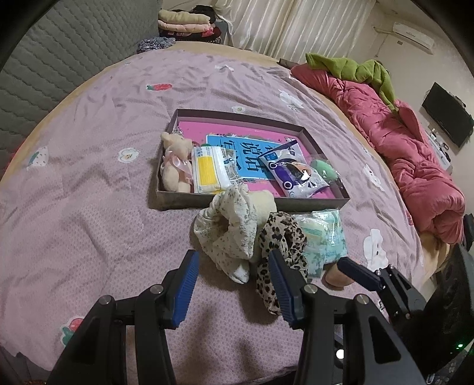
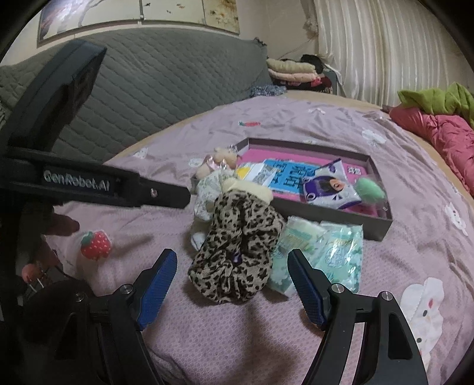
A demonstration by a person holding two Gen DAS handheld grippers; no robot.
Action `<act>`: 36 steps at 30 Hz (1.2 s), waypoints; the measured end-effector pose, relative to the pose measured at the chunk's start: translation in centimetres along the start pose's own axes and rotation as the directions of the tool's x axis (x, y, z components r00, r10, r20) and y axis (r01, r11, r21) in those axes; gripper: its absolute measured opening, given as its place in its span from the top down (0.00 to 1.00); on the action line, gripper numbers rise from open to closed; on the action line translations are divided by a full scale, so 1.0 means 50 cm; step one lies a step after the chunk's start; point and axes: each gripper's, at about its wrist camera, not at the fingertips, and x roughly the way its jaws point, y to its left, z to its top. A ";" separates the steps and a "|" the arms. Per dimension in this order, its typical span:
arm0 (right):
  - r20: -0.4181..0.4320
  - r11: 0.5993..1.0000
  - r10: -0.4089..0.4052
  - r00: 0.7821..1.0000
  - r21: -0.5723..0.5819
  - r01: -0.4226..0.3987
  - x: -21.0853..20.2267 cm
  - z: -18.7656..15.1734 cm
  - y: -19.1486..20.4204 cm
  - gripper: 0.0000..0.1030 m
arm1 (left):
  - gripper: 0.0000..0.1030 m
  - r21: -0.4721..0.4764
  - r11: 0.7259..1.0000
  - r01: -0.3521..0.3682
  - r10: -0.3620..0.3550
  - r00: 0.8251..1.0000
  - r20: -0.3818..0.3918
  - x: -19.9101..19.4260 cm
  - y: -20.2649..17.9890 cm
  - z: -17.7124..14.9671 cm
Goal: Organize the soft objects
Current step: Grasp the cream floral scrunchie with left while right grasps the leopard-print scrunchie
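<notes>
A shallow grey box (image 1: 251, 204) (image 2: 379, 228) with a pink floor sits on the bed. It holds a beige teddy bear (image 1: 174, 165), a yellow-and-white packet (image 1: 210, 171), a blue booklet (image 1: 251, 157), a purple-white pouch (image 1: 296, 174) (image 2: 328, 186) and a green soft ball (image 1: 326, 168) (image 2: 370, 186). In front of the box lie a pale floral scrunchie (image 1: 231, 234), a leopard-print scrunchie (image 1: 281, 240) (image 2: 237, 251) and mint tissue packs (image 1: 326, 240) (image 2: 331, 251). My left gripper (image 1: 234, 275) is open, just short of the floral scrunchie. My right gripper (image 2: 231, 275) is open, with the leopard scrunchie between its fingers.
The bed has a lilac printed sheet (image 1: 89, 192). A red quilt (image 1: 400, 142) with a green cloth lies along the right. A grey quilted headboard (image 2: 148, 83) and folded clothes (image 1: 183, 23) stand at the back. A strawberry toy (image 2: 94, 244) lies at the left.
</notes>
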 end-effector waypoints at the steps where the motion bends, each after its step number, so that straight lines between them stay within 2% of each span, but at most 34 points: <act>1: -0.005 1.000 -0.001 1.000 0.002 0.001 0.004 -0.001 -0.001 0.24 | 0.53 0.000 1.000 0.000 0.000 1.000 -0.002 0.001 0.000 0.000; 7: -0.027 1.000 0.006 1.000 0.014 -0.005 0.025 -0.006 -0.005 0.24 | 0.53 0.007 1.000 -0.012 0.012 1.000 -0.010 0.013 0.002 -0.003; 17: -0.053 1.000 0.008 0.999 -0.005 -0.008 0.065 -0.006 -0.002 0.24 | 0.53 0.001 1.000 0.008 -0.008 1.000 -0.021 0.042 -0.001 0.002; 24: -0.050 0.999 0.041 0.998 0.014 -0.041 0.085 -0.003 -0.010 0.24 | 0.53 -0.044 0.997 0.055 -0.055 0.998 -0.008 0.056 0.011 0.016; 27: -0.050 0.999 0.043 0.998 0.008 -0.043 0.094 -0.003 -0.011 0.28 | 0.53 -0.056 0.996 0.067 -0.067 0.998 -0.012 0.066 0.015 0.023; 36: -0.064 0.996 0.087 0.994 0.012 -0.086 0.114 -0.005 -0.022 0.55 | 0.53 -0.093 0.991 0.101 -0.103 0.995 -0.014 0.090 0.025 0.032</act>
